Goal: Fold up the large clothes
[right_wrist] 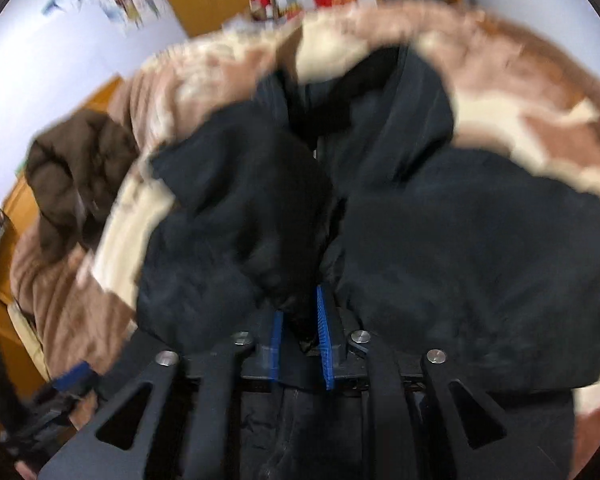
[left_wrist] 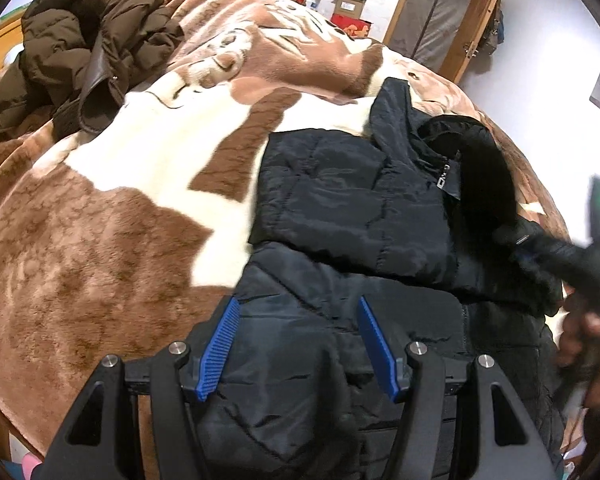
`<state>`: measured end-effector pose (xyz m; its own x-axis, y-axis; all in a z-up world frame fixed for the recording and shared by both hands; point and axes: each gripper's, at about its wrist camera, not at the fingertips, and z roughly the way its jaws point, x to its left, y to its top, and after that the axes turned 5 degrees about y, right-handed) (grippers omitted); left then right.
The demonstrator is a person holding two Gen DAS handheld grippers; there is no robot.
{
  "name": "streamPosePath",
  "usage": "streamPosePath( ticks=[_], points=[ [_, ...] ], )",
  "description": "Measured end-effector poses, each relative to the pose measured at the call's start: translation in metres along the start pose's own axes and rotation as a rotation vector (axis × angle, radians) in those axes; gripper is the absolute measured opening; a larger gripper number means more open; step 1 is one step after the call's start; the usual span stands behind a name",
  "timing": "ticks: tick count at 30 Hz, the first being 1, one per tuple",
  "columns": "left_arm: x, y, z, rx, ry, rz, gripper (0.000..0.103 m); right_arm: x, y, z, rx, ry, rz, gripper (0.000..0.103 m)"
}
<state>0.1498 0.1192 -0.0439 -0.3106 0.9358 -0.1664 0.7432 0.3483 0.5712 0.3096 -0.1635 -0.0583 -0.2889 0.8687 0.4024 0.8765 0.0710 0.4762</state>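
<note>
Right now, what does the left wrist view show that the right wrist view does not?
Only the left wrist view shows the left gripper with its fingers wide apart above the black jacket, the jacket's zipper pull and the cardboard box in sharp detail. Only the right wrist view, which is blurred, shows the right gripper, its fingers narrowly apart with dark fabric between them, and the wall pictures. Both show the black jacket, the brown coat and the brown and cream blanket.
</note>
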Motion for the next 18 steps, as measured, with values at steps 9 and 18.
streamPosePath(
  ticks=[9,18],
  points=[
    [-0.018,0.024,-0.009,-0.043,-0.054,0.022,0.063,0.014,-0.002,-0.071,-0.112,0.175,-0.035,0.064],
    [-0.107,0.071,0.017,-0.105,-0.172,0.142,0.063,-0.099,0.006,-0.133,-0.307,-0.196,0.071,0.044]
  ],
)
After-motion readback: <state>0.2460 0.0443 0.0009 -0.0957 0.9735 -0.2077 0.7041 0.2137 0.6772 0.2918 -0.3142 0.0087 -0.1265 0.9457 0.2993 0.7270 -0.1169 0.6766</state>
